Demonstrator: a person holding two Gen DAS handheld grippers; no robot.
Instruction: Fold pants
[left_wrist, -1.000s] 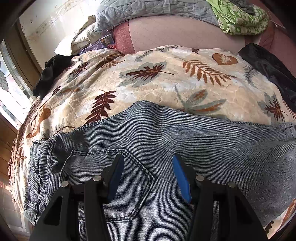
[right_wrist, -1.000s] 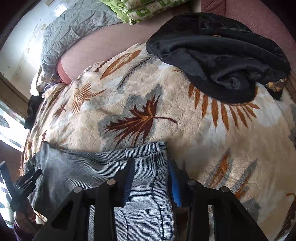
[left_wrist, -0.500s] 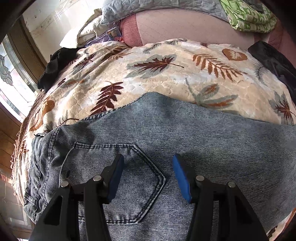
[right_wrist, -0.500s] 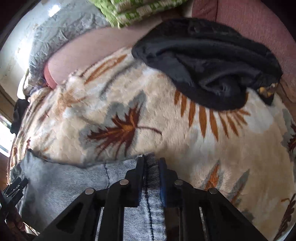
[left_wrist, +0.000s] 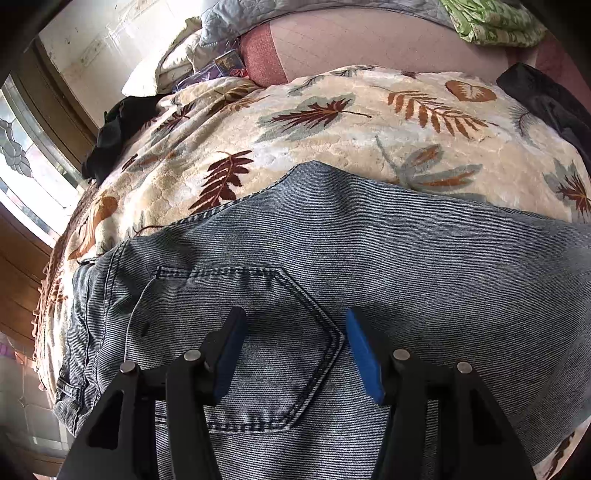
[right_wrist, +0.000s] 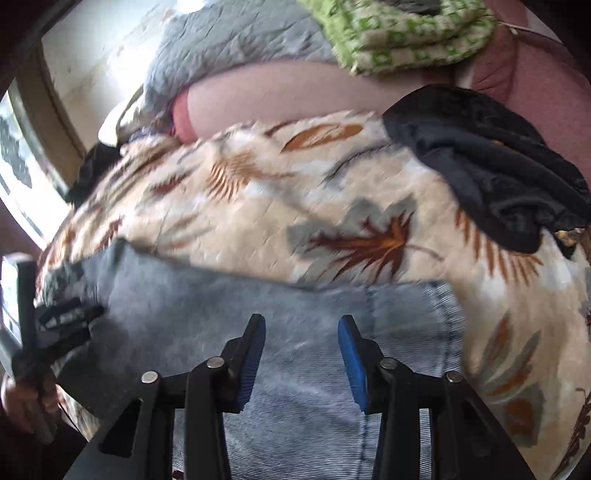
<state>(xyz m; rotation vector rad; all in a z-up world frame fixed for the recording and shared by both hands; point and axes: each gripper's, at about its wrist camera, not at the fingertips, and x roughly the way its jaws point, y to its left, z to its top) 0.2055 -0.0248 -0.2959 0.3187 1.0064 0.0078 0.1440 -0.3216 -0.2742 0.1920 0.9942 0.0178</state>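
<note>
Blue denim pants (left_wrist: 369, 266) lie flat on a leaf-patterned blanket (left_wrist: 332, 140). In the left wrist view the back pocket (left_wrist: 258, 332) and waistband face me. My left gripper (left_wrist: 293, 325) hovers open over the pocket, nothing between its blue pads. The right wrist view is blurred and shows the leg end of the pants (right_wrist: 332, 332) with its hem seam to the right. My right gripper (right_wrist: 301, 332) is above that denim, its jaws opening, and no cloth sits between them. The left gripper (right_wrist: 55, 325) and the hand holding it show at the left edge.
A black garment (right_wrist: 498, 177) lies on the blanket at the right. Another dark cloth (left_wrist: 114, 133) sits at the far left by the window. A grey quilt (right_wrist: 240, 48) and a green folded cloth (right_wrist: 406, 33) rest on the pink sofa back (left_wrist: 369, 44).
My right gripper let go of the pant hem, opened, and shifted left so the hem now lies to its right. The left gripper stayed open over the pocket.
</note>
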